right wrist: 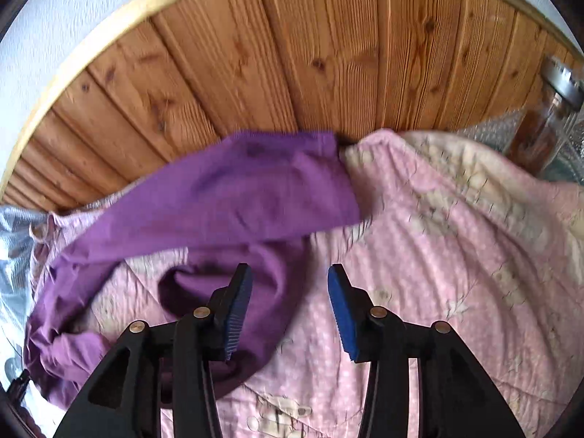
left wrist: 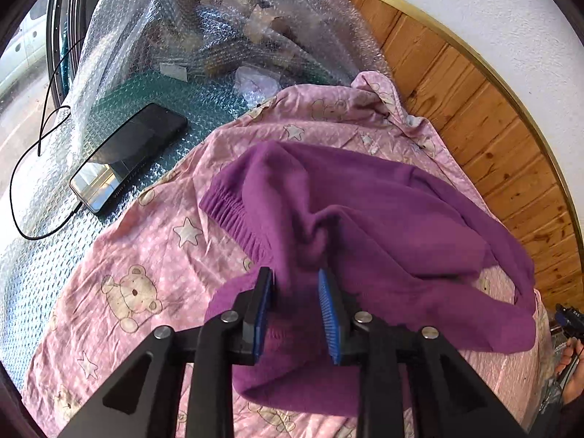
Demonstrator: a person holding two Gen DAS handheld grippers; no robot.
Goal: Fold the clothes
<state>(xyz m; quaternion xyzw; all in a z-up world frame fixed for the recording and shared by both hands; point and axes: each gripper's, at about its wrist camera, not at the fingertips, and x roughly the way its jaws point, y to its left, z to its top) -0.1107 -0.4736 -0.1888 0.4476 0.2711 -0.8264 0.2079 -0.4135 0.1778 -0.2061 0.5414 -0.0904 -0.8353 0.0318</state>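
Observation:
A purple fleece garment [left wrist: 365, 211] with a ribbed elastic hem [left wrist: 233, 211] lies crumpled on a pink bear-print sheet [left wrist: 146, 255]. My left gripper [left wrist: 295, 281] is shut on a bunched fold of it, and the cloth gathers in between the blue pads [left wrist: 328, 310]. In the right wrist view the same purple garment [right wrist: 226, 197] stretches left along the back of the pink sheet [right wrist: 438, 255]. My right gripper [right wrist: 290, 273] is open, hovering over the garment's near edge with nothing between its fingers.
A wood-panelled wall [right wrist: 292, 54] runs close behind the sheet. A black phone [left wrist: 131, 153] with a black cable [left wrist: 22, 189] lies on bubble wrap [left wrist: 204, 18] to the left. A glass jar [right wrist: 544, 127] stands at the far right. A hand [left wrist: 573, 361] shows at the right edge.

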